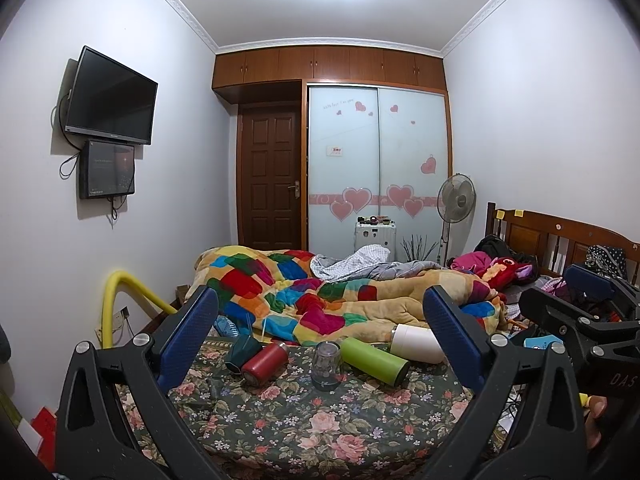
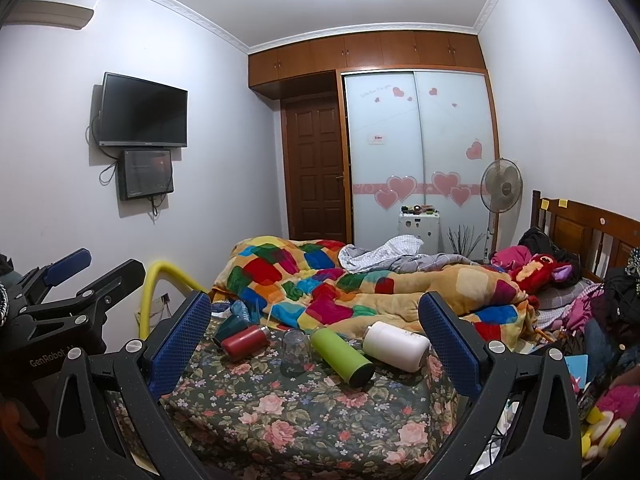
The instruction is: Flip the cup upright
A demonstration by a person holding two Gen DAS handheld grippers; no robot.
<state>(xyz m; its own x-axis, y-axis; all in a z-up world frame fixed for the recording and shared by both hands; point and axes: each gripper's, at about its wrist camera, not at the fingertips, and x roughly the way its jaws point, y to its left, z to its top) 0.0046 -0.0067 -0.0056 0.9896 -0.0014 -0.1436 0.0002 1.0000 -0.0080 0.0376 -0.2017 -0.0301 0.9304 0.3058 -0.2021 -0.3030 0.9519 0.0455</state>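
A clear glass cup [image 1: 327,365] stands upside down on the floral tablecloth [image 1: 280,432]; it also shows in the right wrist view [image 2: 296,352]. Lying on their sides around it are a red bottle [image 1: 265,362], a dark teal cup [image 1: 242,354], a green bottle [image 1: 374,360] and a white bottle [image 1: 416,344]. My left gripper [image 1: 320,320] is open and empty, held back from the cups. My right gripper [image 2: 316,320] is open and empty, also held back; it shows at the right edge of the left wrist view [image 1: 580,304].
A bed with a colourful patchwork quilt [image 1: 320,292] lies just behind the table. A yellow padded rail [image 1: 120,296] stands at the left. Clutter and a wooden headboard [image 1: 560,240] are at the right. A TV [image 1: 110,96] hangs on the left wall.
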